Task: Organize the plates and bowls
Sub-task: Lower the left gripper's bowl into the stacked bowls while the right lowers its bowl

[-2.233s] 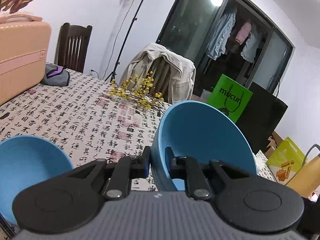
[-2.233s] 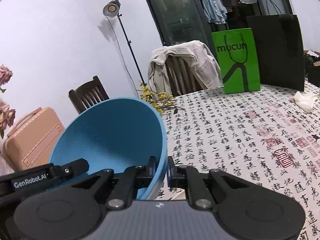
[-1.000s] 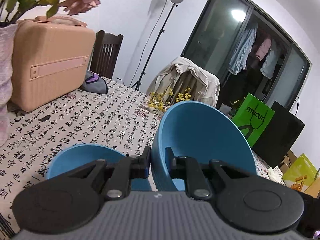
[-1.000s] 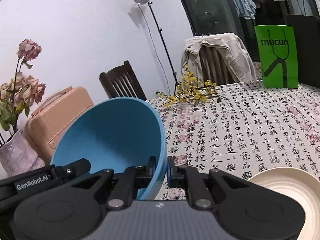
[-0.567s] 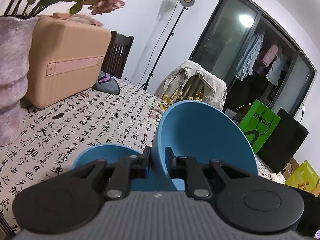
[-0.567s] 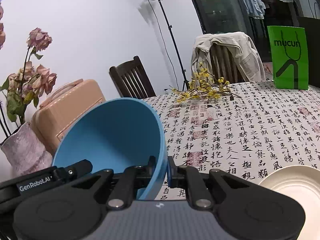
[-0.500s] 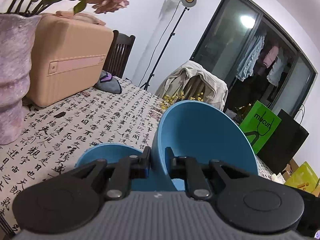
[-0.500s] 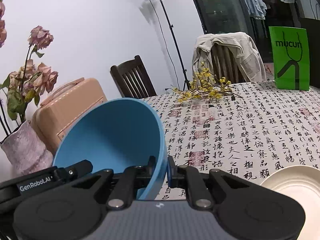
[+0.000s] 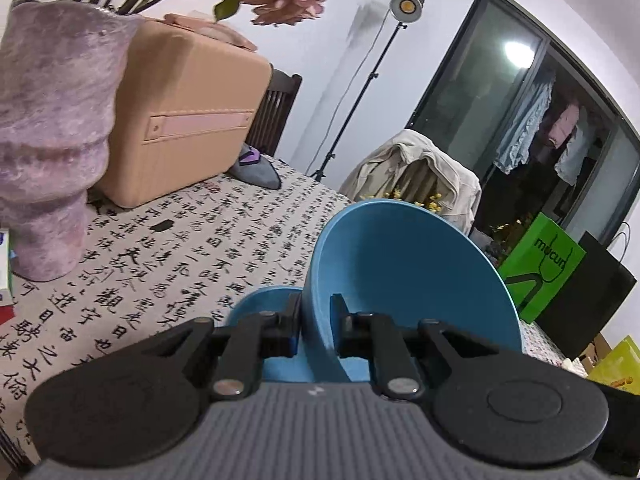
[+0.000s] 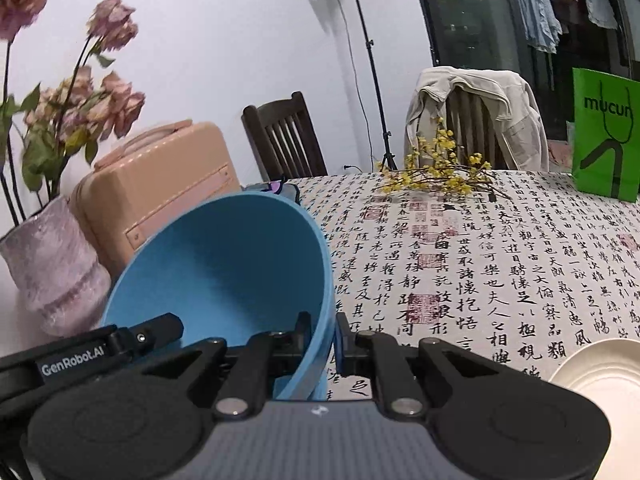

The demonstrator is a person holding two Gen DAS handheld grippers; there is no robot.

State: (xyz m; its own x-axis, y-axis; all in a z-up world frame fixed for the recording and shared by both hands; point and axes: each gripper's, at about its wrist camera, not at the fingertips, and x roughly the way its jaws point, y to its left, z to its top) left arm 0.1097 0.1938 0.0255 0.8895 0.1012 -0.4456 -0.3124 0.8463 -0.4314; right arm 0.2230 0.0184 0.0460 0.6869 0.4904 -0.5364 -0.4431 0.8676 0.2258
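A blue bowl (image 9: 412,272) hangs tilted above the patterned tablecloth, held from both sides. My left gripper (image 9: 316,316) is shut on its left rim. In the right wrist view the same bowl (image 10: 224,276) fills the left half, with my right gripper (image 10: 322,336) shut on its right rim. The left gripper's black body (image 10: 108,348) shows at the bowl's far side. A second blue bowl (image 9: 260,304) sits on the table just below and left of the held one, mostly hidden by my fingers. A cream plate (image 10: 600,372) lies at the lower right.
A purple vase (image 9: 48,140) with dried roses and a pink suitcase (image 9: 188,120) stand close on the left. A yellow flower sprig (image 10: 436,172) and a green bag (image 10: 604,140) are at the far side. Chairs and a lamp stand line the table's far edge.
Both grippers carried the held bowl leftward toward the vase and suitcase, which now look larger. The bowl on the table has slid under the held one in the left wrist view.
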